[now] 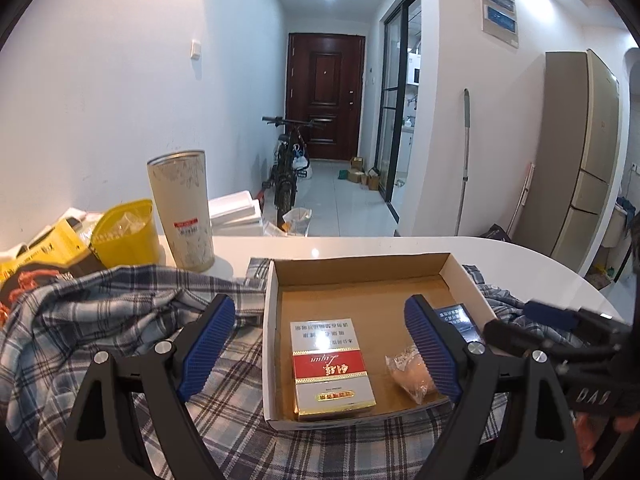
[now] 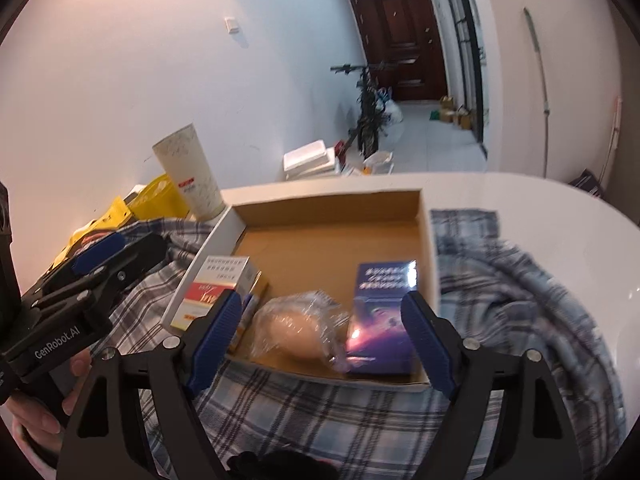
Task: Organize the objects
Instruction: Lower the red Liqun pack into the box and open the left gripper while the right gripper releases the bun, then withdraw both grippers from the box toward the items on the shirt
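Home hallway: entrance door, bicycle, fridge.

- Cardboard box: open, shallow, ahead of both tongs.
- Red-and-white pack: flat inside, between the left tongs' fingers.
- Wrapped bun: between the right tongs' fingers.
- Blue pack: flat, beside the bun.

Three packs in box

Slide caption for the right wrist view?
Open right claw facing box holding red pack, wrapped bun, blue pack.
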Demonstrator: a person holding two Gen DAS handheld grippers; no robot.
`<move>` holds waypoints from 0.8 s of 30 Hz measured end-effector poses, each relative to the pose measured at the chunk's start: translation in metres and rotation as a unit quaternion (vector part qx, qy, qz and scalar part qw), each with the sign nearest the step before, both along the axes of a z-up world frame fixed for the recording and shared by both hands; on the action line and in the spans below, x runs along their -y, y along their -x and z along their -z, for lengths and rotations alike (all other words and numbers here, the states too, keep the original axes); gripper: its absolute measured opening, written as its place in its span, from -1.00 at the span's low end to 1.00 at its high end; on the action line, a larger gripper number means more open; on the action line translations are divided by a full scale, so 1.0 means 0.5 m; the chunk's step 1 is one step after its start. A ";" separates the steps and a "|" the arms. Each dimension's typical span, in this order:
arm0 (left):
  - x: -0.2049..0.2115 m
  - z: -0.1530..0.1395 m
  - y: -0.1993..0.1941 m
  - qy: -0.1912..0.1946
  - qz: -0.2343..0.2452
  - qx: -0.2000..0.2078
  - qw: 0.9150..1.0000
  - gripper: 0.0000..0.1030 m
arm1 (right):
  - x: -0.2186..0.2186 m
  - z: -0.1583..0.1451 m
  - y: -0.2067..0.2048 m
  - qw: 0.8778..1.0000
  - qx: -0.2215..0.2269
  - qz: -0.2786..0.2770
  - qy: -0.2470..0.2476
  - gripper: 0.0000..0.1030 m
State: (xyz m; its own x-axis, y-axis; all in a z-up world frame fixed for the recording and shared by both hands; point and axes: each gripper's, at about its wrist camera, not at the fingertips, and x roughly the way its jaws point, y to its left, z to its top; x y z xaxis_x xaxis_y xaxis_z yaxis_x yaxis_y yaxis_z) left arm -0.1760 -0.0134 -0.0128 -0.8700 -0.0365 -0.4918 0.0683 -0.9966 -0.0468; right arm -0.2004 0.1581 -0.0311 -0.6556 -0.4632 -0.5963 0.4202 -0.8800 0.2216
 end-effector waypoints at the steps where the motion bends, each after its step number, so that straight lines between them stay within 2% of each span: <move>1: -0.003 -0.002 -0.002 0.001 0.003 0.001 1.000 0.72 | -0.006 -0.008 -0.003 1.000 -0.008 0.005 -0.002 0.58; 6: -0.016 -0.026 -0.031 0.013 0.013 -0.022 1.000 0.72 | -0.028 -0.041 -0.021 0.998 -0.052 0.026 -0.022 0.59; 11: -0.020 -0.068 -0.062 0.008 0.023 -0.053 0.998 0.72 | -0.052 -0.078 -0.039 0.997 -0.074 0.028 -0.008 0.59; 15: -0.033 -0.109 -0.097 0.022 0.021 -0.088 0.996 0.72 | -0.071 -0.126 -0.064 0.994 -0.105 0.039 -0.007 0.59; 18: -0.039 -0.138 -0.132 0.009 0.016 -0.111 0.994 0.72 | -0.093 -0.169 -0.091 0.990 -0.128 0.058 -0.003 0.60; 20: -0.049 -0.156 -0.168 0.005 0.028 -0.131 0.991 0.72 | -0.111 -0.194 -0.114 0.988 -0.137 0.066 0.010 0.72; 22: -0.061 -0.169 -0.198 0.017 0.018 -0.143 0.989 0.79 | -0.127 -0.213 -0.138 0.986 -0.142 0.080 0.012 0.77; 23: -0.064 -0.172 -0.210 0.016 0.015 -0.145 0.989 0.96 | -0.131 -0.219 -0.150 0.986 -0.145 0.085 0.008 0.77; 24: -0.066 -0.176 -0.225 0.009 0.016 -0.150 0.989 1.00 | -0.138 -0.222 -0.163 0.985 -0.148 0.089 0.006 0.77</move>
State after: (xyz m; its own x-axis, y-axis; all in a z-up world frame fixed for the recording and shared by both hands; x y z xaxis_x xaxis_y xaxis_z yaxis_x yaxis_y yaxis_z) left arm -0.0637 0.0198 0.0752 -0.9774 -0.0129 -0.2111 0.0222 -0.9989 -0.0415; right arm -0.1188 0.2272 0.0797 -0.8714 -0.3307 -0.3623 0.3073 -0.9437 0.1224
